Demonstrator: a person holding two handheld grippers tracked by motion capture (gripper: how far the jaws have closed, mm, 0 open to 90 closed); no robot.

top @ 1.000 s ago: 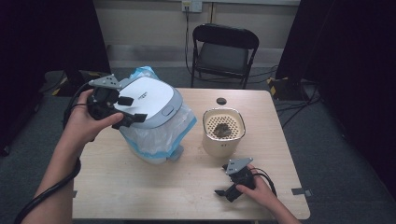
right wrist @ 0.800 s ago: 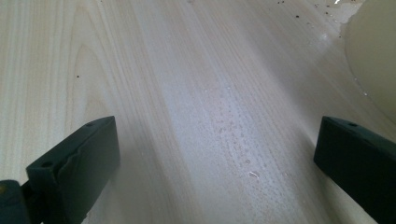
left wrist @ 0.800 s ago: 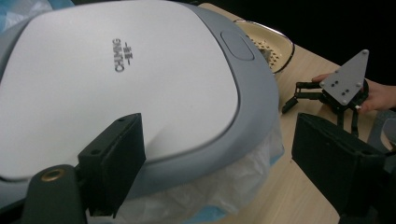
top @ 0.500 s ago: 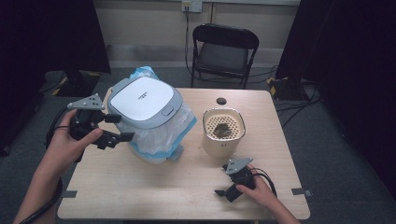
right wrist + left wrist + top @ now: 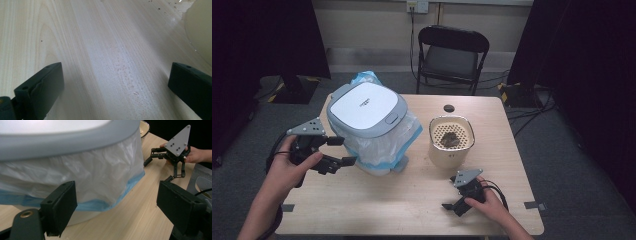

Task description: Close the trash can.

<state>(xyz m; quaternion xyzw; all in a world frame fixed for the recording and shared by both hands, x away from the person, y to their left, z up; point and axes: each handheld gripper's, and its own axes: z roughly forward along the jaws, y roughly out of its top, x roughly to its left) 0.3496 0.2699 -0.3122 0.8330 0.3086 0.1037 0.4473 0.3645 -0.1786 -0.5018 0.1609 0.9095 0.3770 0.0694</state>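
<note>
L claw (image 5: pixel 117 212) wide apart beside bagged bin (image 5: pixel 70 162); R claw (image 5: pixel 163 166) beyond.

A pale wood-grain table (image 5: pixel 412 200), faintly glossy and speckled with droplets, is seen beside a smooth plastic-lidded bin (image 5: pixel 364 107) lined with a crinkled, translucent bag (image 5: pixel 95 180).

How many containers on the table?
2: the lidded bin with a plastic liner at left-centre, and the cream strainer pot to its right.

Bin (image 5: pixel 75 157) top cut off in left gripper view; small dark thing (image 5: pixel 448 108) on table too small to ID.
</note>
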